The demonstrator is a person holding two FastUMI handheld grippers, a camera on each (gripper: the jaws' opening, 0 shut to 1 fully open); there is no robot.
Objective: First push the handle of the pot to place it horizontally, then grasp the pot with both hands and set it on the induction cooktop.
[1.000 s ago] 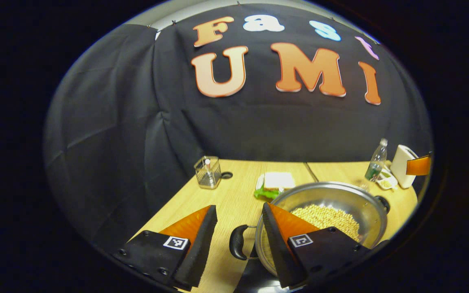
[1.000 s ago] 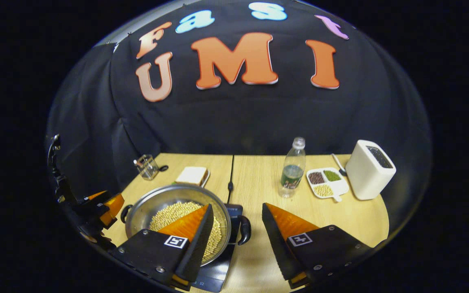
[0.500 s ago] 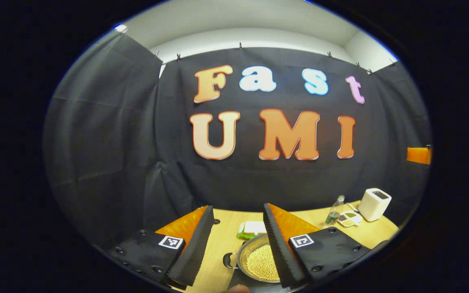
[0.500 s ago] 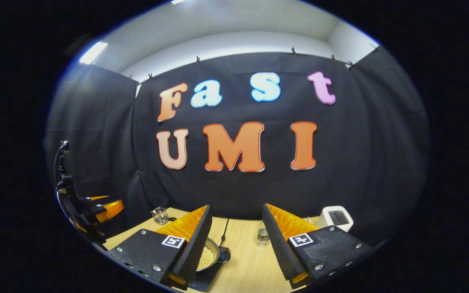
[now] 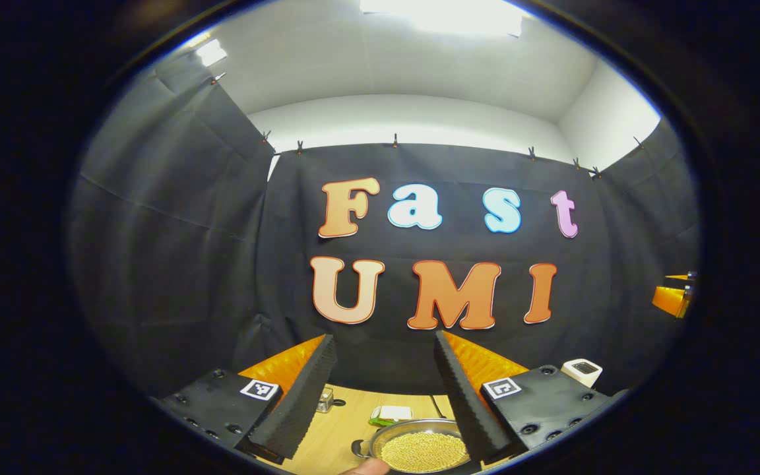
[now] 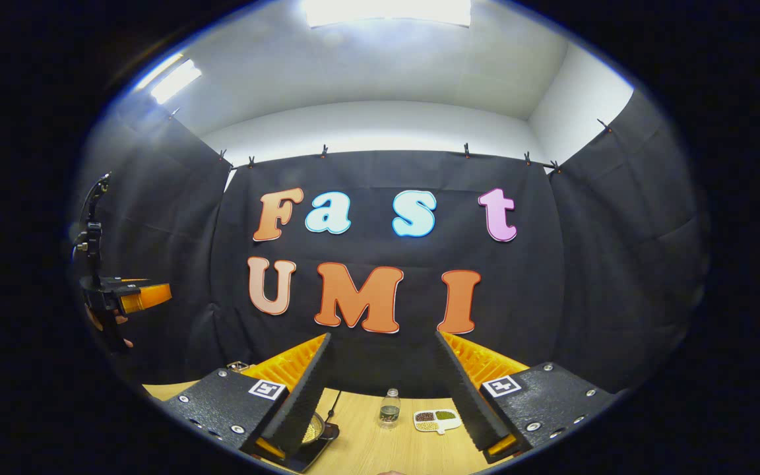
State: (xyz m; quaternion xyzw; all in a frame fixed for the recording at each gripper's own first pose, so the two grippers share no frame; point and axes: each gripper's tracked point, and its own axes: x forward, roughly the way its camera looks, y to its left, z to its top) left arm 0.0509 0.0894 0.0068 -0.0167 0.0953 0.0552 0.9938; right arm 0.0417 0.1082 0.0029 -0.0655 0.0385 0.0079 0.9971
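The pot serves as the landmark: in the left gripper view it sits low on the wooden table, a shiny steel basin filled with pale round beans, one dark side handle jutting out level toward the left; in the right gripper view a sliver of it shows behind the near finger, resting on the black induction cooktop; by that the task looks finished, the pot set down on its burner with the handle lying horizontal.

The left gripper hangs well above and back from the pot, its two fingers spread wide apart and clasping nothing; the right gripper is likewise high above the pot, fingers standing apart and empty; both point at the booth's wall rather than down, which reads as hands drawn clear of a finished placement, not poised for a grasp.

Beyond the pot lie a small plate with a white slab over something green and a clear glass holder; to the pot's right stand a plastic bottle, a divided dish of beans and a white box-like container; all well apart from the pot.
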